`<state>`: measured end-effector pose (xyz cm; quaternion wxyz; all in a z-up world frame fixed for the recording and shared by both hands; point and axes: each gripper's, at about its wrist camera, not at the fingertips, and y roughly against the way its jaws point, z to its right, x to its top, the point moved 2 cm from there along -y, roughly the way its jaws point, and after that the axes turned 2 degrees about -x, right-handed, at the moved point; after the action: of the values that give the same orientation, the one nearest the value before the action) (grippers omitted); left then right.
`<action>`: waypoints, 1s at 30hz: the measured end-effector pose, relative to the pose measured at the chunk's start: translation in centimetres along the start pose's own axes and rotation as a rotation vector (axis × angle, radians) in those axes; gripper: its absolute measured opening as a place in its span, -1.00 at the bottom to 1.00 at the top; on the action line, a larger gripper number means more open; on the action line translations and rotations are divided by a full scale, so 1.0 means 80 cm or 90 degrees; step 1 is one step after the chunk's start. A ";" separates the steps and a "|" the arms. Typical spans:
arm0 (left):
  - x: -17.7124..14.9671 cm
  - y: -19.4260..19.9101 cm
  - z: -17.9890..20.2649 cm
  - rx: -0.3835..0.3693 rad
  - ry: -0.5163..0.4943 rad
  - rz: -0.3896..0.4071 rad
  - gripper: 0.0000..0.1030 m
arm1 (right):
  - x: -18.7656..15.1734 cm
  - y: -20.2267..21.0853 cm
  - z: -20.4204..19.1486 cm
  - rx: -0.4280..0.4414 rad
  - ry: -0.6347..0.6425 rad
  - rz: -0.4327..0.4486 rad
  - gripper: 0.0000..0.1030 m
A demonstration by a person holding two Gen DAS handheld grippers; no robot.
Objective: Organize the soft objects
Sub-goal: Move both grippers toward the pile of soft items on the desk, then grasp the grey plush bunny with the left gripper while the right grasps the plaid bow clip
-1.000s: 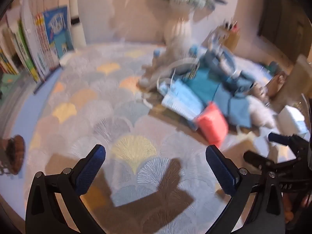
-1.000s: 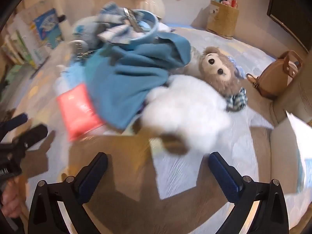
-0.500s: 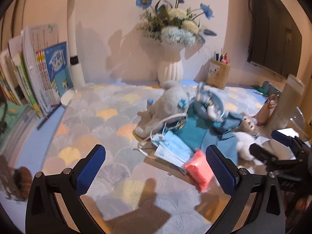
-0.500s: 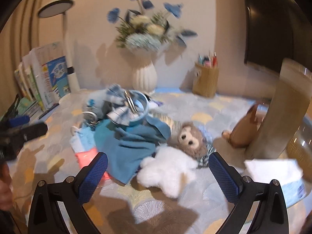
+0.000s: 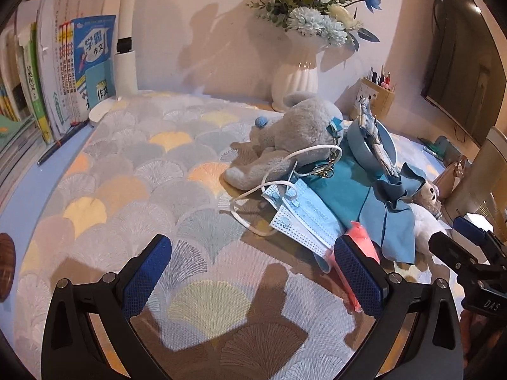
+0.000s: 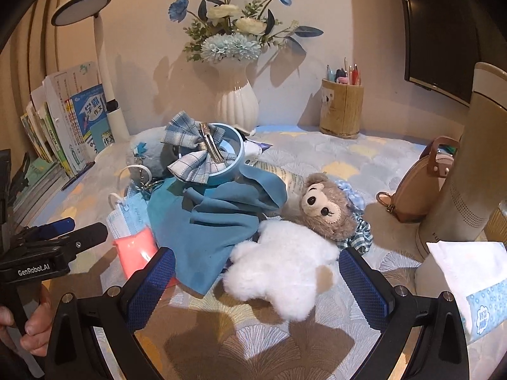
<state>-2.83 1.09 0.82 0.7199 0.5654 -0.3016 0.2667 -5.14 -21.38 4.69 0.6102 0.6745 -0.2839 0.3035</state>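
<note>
Hovering above the patterned mat (image 6: 317, 342), the right gripper (image 6: 264, 285) is spread wide and empty; the white plush toy (image 6: 282, 272) lies between and just beyond its fingers, against the teal cloth (image 6: 215, 221). The left gripper (image 5: 253, 275), likewise open and empty, has the pink packet (image 5: 361, 240) behind its right pad.

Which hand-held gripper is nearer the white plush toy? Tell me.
Right. The right hand-held gripper is open just in front of the white plush toy; the left hand-held gripper is open farther left, over bare mat.
</note>
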 end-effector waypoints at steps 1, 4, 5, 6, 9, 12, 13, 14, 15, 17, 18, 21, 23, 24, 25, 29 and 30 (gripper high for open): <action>0.002 -0.001 0.001 0.001 -0.001 -0.001 0.99 | 0.000 0.000 0.000 0.002 -0.002 0.000 1.00; 0.001 0.001 0.006 0.008 -0.015 -0.001 0.99 | 0.000 0.000 0.003 0.005 -0.012 -0.002 1.00; 0.004 0.000 0.005 0.008 -0.018 -0.002 0.99 | 0.000 0.000 0.004 0.006 -0.014 -0.002 1.00; 0.008 -0.001 0.004 0.005 -0.020 -0.005 0.99 | 0.000 0.000 0.004 0.006 -0.015 -0.001 1.00; 0.009 -0.003 0.002 0.002 -0.017 -0.011 0.99 | -0.001 0.001 0.004 0.005 -0.016 0.001 1.00; 0.009 -0.003 0.000 0.004 -0.011 -0.011 0.99 | 0.000 0.002 0.002 0.003 -0.016 0.001 1.00; 0.008 -0.003 0.000 0.005 -0.010 -0.013 0.99 | 0.001 0.003 0.002 0.002 -0.017 0.001 1.00; 0.008 -0.004 0.001 0.006 -0.011 -0.015 0.99 | 0.001 0.003 0.003 0.002 -0.018 0.004 1.00; 0.008 -0.004 0.002 0.007 -0.011 -0.018 0.99 | 0.001 0.004 0.004 0.003 -0.019 0.006 1.00; 0.008 -0.004 0.003 0.012 -0.013 -0.023 0.99 | 0.001 0.004 0.005 0.005 -0.020 0.009 1.00; 0.010 -0.002 0.003 0.019 -0.012 -0.024 0.99 | 0.001 0.004 0.005 0.007 -0.019 0.008 1.00; 0.022 0.018 0.001 0.006 0.011 -0.033 0.99 | 0.003 0.007 0.005 0.018 -0.019 0.001 1.00; 0.043 0.048 0.005 0.023 0.003 -0.018 0.99 | 0.010 0.013 0.003 0.025 -0.009 -0.021 1.00; 0.052 0.055 0.006 0.031 -0.006 -0.020 0.99 | 0.017 0.019 0.002 0.024 0.000 -0.023 1.00; 0.067 0.065 0.010 0.034 -0.023 -0.023 0.99 | 0.025 0.025 0.001 0.027 0.006 -0.023 1.00; 0.110 0.075 0.018 0.013 -0.049 -0.013 0.99 | 0.072 0.043 -0.008 0.044 0.039 -0.024 1.00; 0.119 0.070 0.020 0.005 -0.055 -0.012 0.99 | 0.079 0.042 -0.010 0.040 0.044 -0.027 1.00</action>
<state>-0.68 1.18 11.80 0.7062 0.5822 -0.3260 0.2368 -3.58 -20.96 11.68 0.6042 0.6883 -0.2386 0.3229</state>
